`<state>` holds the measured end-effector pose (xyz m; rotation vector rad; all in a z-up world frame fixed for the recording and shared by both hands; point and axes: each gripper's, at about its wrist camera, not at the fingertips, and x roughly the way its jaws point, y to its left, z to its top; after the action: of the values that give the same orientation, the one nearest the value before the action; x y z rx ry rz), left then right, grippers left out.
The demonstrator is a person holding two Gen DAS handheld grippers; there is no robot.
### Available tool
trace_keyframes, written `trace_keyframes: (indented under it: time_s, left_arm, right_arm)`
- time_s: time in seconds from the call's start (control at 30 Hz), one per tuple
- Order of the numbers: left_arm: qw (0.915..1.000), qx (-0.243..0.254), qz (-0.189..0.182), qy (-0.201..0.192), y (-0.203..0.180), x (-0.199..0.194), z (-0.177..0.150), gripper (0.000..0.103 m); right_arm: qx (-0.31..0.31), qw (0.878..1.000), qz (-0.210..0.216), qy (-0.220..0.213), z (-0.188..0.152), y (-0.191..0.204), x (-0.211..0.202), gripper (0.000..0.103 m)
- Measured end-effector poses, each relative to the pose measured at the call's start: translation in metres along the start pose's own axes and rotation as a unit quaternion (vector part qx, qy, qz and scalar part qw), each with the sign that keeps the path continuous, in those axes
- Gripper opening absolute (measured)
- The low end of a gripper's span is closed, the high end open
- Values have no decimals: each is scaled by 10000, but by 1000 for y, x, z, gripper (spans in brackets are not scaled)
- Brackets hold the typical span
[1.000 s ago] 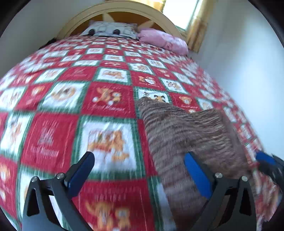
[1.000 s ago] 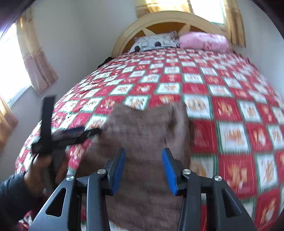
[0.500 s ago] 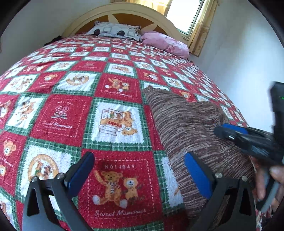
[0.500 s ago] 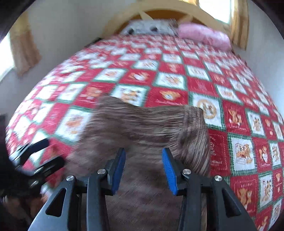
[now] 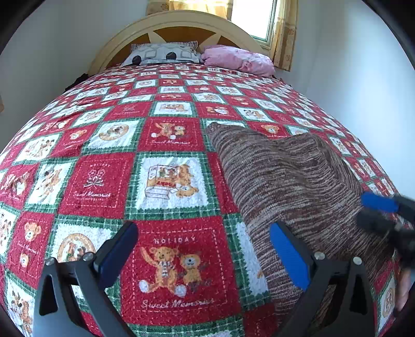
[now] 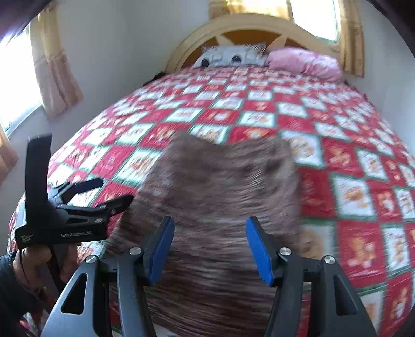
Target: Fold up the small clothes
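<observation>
Brown striped knitted garment spread flat on a red, white and green checked teddy-bear bedspread, toward the near right part of the bed. Left hand-held gripper wide open over the bedspread just left of the garment's left edge, blue pads clear of cloth, nothing held. Right hand-held gripper above the garment's near part, jaws just been opening, now about half apart, empty, garment below and not pinched. Right view blurred. Bare hand with dark sleeve on the left gripper's handle. Far off, grey patterned pillow and pink pillow against a cream arched headboard.
</observation>
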<state>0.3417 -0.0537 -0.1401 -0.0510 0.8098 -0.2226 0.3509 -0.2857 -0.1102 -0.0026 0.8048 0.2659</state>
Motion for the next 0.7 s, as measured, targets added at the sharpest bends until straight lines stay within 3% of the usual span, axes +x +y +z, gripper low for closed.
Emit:
trace_keyframes:
  time_s: [0.1,0.2,0.33,0.47,0.6,0.7]
  left_arm:
    - [10000,51,66,-10,-2,-1,3,103]
    - [9998,175,132,-9,-7,1,3,103]
    - [9992,336,222,-9,-10,-1,5,103]
    - [9989,416,211,-56,-13,-7,9,103]
    - [9990,407,-19,-198,-23,-21,15,103]
    - [9988,360,-332,-11,-35,-18,15,103]
  right_arm:
    - [227,9996,-142,20,2,-23,-2,59]
    - [346,9958,-389,749,-12,-42,30,59]
    - [763,9965,0,337,-21,-56,22,59]
    - [735,9972,106,79,-20,-61,12,59]
    - [1030,9940,349,-84,-11,-83,4,59]
    - [1407,9876,699,-66,4,-103,13,59]
